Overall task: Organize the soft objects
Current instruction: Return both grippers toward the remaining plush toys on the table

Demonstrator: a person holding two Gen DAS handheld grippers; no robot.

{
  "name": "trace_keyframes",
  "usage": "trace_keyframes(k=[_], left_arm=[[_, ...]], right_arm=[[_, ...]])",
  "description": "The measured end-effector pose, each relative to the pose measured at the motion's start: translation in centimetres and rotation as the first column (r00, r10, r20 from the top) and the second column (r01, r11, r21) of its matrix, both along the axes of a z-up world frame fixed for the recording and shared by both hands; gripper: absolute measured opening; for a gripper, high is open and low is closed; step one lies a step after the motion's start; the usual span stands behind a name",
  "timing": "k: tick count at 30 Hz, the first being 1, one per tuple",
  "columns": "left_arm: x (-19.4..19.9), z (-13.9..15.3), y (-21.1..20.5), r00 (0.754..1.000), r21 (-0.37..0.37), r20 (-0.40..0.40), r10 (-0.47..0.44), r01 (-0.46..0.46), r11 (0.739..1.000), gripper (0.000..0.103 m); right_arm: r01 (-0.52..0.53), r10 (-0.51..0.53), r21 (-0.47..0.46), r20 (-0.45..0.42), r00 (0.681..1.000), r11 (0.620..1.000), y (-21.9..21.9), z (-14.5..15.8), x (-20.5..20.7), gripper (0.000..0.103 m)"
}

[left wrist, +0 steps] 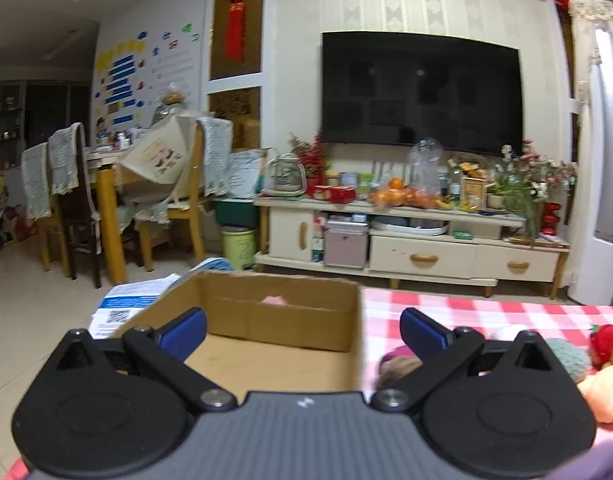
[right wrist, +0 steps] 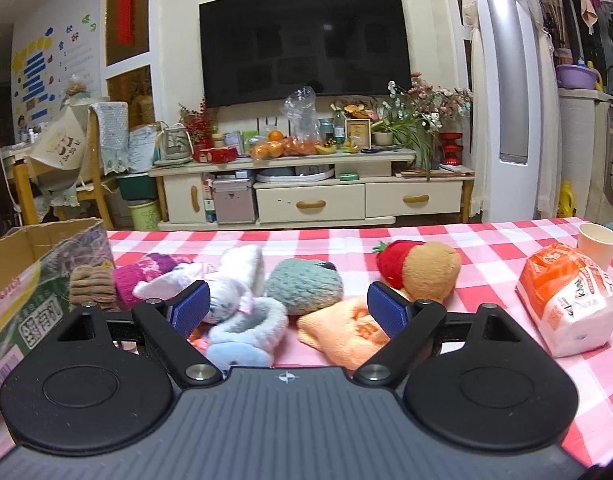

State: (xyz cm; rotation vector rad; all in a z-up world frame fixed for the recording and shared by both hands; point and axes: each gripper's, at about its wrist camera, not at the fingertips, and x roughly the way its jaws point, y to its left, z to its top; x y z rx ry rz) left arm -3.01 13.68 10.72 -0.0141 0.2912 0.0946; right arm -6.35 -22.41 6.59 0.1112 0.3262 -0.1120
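Two tongs [left wrist: 302, 330] [right wrist: 287, 308] agape — toys [right wrist: 242, 300] between, box [left wrist: 274, 320] ahead

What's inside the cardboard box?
Looking into the cardboard box from the left wrist view, something small and pink lies by the far wall. The rest of the visible floor looks bare; the left gripper hides the near part.

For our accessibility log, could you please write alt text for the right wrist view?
An open right hand-held gripper hovers over soft items on a red-and-white checked tablecloth: a white and pale-blue plush toy, a grey-green knitted lump, a folded orange cloth and a red-and-tan plush. An open brown cardboard box stands at left.
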Motion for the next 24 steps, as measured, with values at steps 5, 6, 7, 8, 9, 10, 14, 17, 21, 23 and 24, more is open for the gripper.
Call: trace_keyframes(k=[5, 6, 7, 8, 9, 10, 14, 17, 21, 23, 24], left_arm=[[-0.1, 0.1, -2.2, 0.998, 0.0, 0.004, -0.061, 0.061, 0.998, 0.102], [-0.1, 0.2, -2.6, 0.997, 0.002, 0.005, -0.074, 0.074, 0.997, 0.102], [-0.1, 0.2, -3.1, 0.996, 0.004, 0.004, -0.086, 0.086, 0.996, 0.102], [-0.1, 0.2, -3.6, 0.995, 0.006, 0.003, -0.1, 0.1, 0.995, 0.102], [-0.1, 0.1, -4.0, 0.994, 0.009, 0.001, -0.11, 0.11, 0.994, 0.102], [-0.1, 0.0, -4.5, 0.993, 0.014, -0.002, -0.12, 0.12, 0.993, 0.102], [-0.1, -0.4, -6.7, 0.986, 0.035, -0.017, -0.168, 0.168, 0.985, 0.102], [-0.3, -0.8, -8.5, 0.978, 0.054, -0.028, -0.205, 0.206, 0.977, 0.102], [-0.6, -1.2, -10.8, 0.964, 0.071, -0.044, -0.262, 0.264, 0.962, 0.102], [-0.6, -1.6, -12.0, 0.954, 0.083, -0.057, -0.295, 0.299, 0.951, 0.102], [-0.6, -1.7, -12.5, 0.949, 0.087, -0.063, -0.31, 0.314, 0.945, 0.102]], right_arm=[[0.016, -0.016, -0.003, -0.014, 1.0, 1.0, -0.8, -0.5, 0.0, 0.103], [0.019, -0.02, -0.002, -0.017, 1.0, 1.0, -1.1, -0.5, -0.1, 0.103], [0.023, -0.023, -0.001, -0.018, 1.0, 1.0, -1.1, -0.5, -0.2, 0.103], [0.027, -0.027, 0.001, -0.018, 0.999, 1.0, -1.4, -0.5, -0.3, 0.103], [0.032, -0.032, 0.003, -0.019, 0.999, 0.999, -1.6, -0.5, -0.3, 0.103], [0.037, -0.037, 0.005, -0.021, 0.999, 0.999, -1.8, -0.5, -0.3, 0.103], [0.062, -0.061, 0.019, -0.028, 0.998, 0.998, -3.0, -0.6, -0.3, 0.103], [0.084, -0.083, 0.028, -0.037, 0.996, 0.996, -4.2, -0.8, -0.1, 0.103], [0.115, -0.113, 0.043, -0.047, 0.992, 0.992, -5.7, -1.2, 0.1, 0.103], [0.131, -0.129, 0.05, -0.052, 0.99, 0.99, -6.5, -1.4, 0.5, 0.103], [0.14, -0.137, 0.053, -0.052, 0.989, 0.989, -7.0, -1.4, 0.6, 0.103]])
